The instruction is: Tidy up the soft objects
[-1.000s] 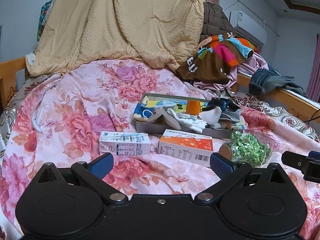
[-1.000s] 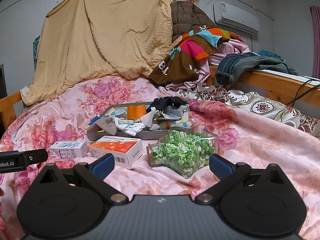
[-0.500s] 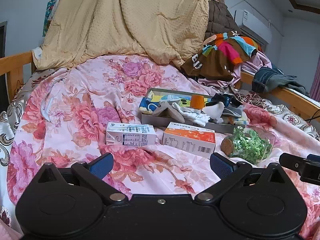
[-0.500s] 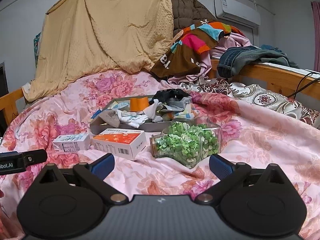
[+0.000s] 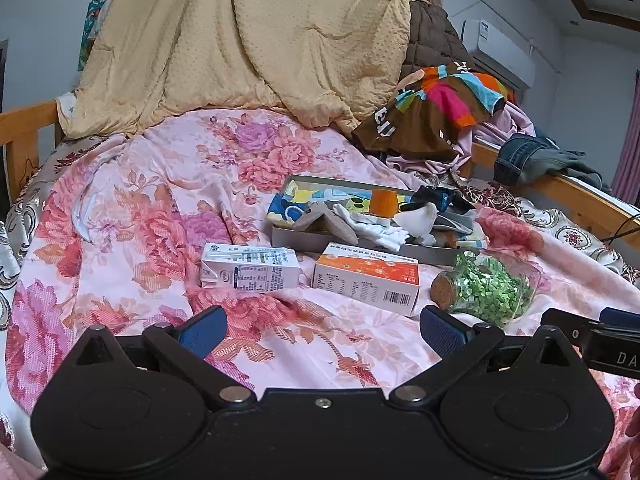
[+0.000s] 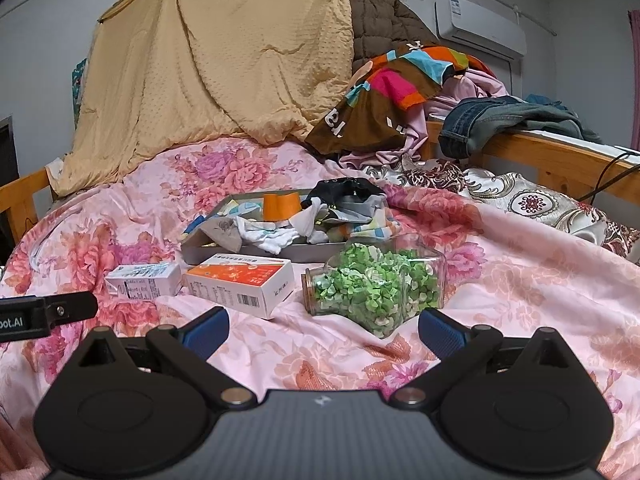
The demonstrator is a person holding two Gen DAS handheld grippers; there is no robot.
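A shallow grey tray [image 5: 304,236] [image 6: 200,250] lies on the floral bedspread, holding a heap of socks and small cloths [image 5: 376,226] [image 6: 280,236] and an orange piece [image 5: 383,202] [image 6: 281,205]. My left gripper [image 5: 322,330] is open and empty, low over the bedspread, short of a white carton [image 5: 250,268] and an orange box [image 5: 366,278]. My right gripper [image 6: 322,332] is open and empty, just short of a jar of green bits [image 6: 376,284] lying on its side.
The white carton [image 6: 144,280] and orange box [image 6: 240,280] lie in front of the tray. A yellow quilt [image 5: 240,44] hangs at the back. Clothes [image 6: 400,92] pile at the back right. Wooden bed rails [image 6: 560,160] run along the right.
Both grippers have drawn slightly nearer the objects and shifted view a little. Both stay open and empty. Nothing on the bed has moved.
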